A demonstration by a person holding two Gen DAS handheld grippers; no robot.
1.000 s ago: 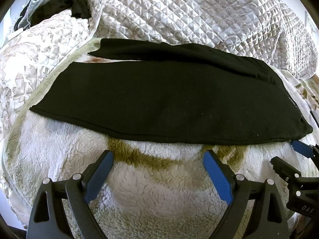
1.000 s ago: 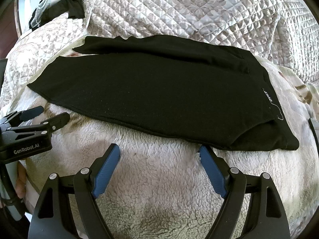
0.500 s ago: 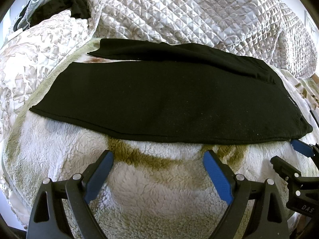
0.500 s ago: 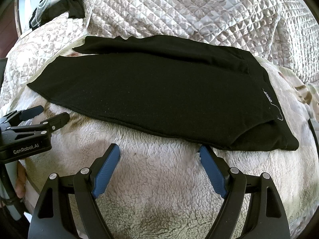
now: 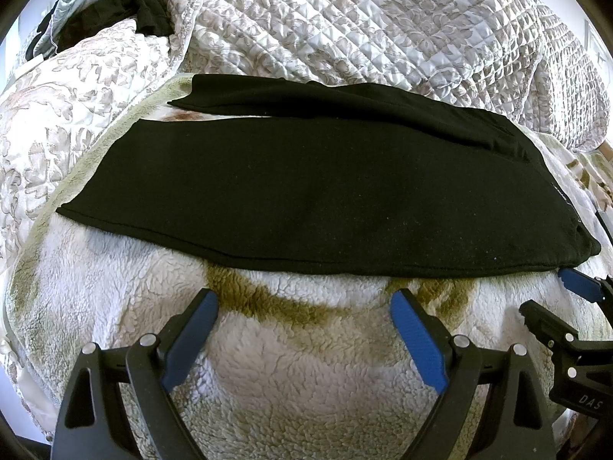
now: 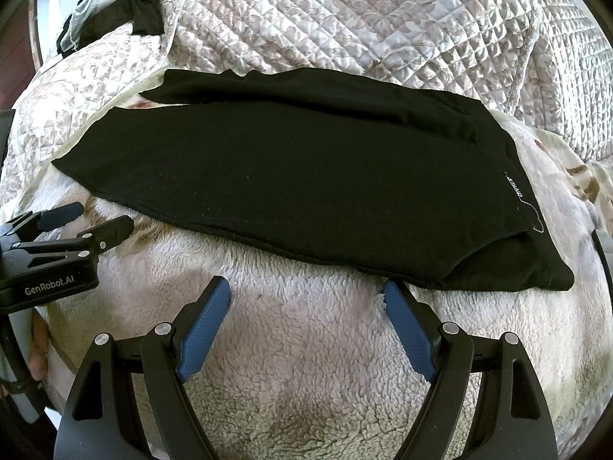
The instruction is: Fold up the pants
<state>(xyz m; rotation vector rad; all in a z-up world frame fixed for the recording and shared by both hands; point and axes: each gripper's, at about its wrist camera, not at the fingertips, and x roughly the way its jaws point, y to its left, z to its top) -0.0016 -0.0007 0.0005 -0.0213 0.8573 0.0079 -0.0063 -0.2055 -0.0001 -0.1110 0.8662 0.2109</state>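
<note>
Black pants (image 5: 314,191) lie flat across a fluffy white blanket (image 5: 299,375), legs to the left, waist to the right. They also show in the right wrist view (image 6: 306,176), with a small white label (image 6: 515,188) near the waist. My left gripper (image 5: 304,303) is open and empty, just short of the pants' near edge. My right gripper (image 6: 306,295) is open and empty, its right fingertip (image 6: 390,291) at the near edge by the waist. Each gripper shows at the side of the other's view.
A quilted patterned bedspread (image 5: 364,27) is bunched behind the pants. Dark clothing (image 5: 115,11) lies at the far left corner. The fluffy blanket has brown-green marks (image 5: 276,303) near my left gripper.
</note>
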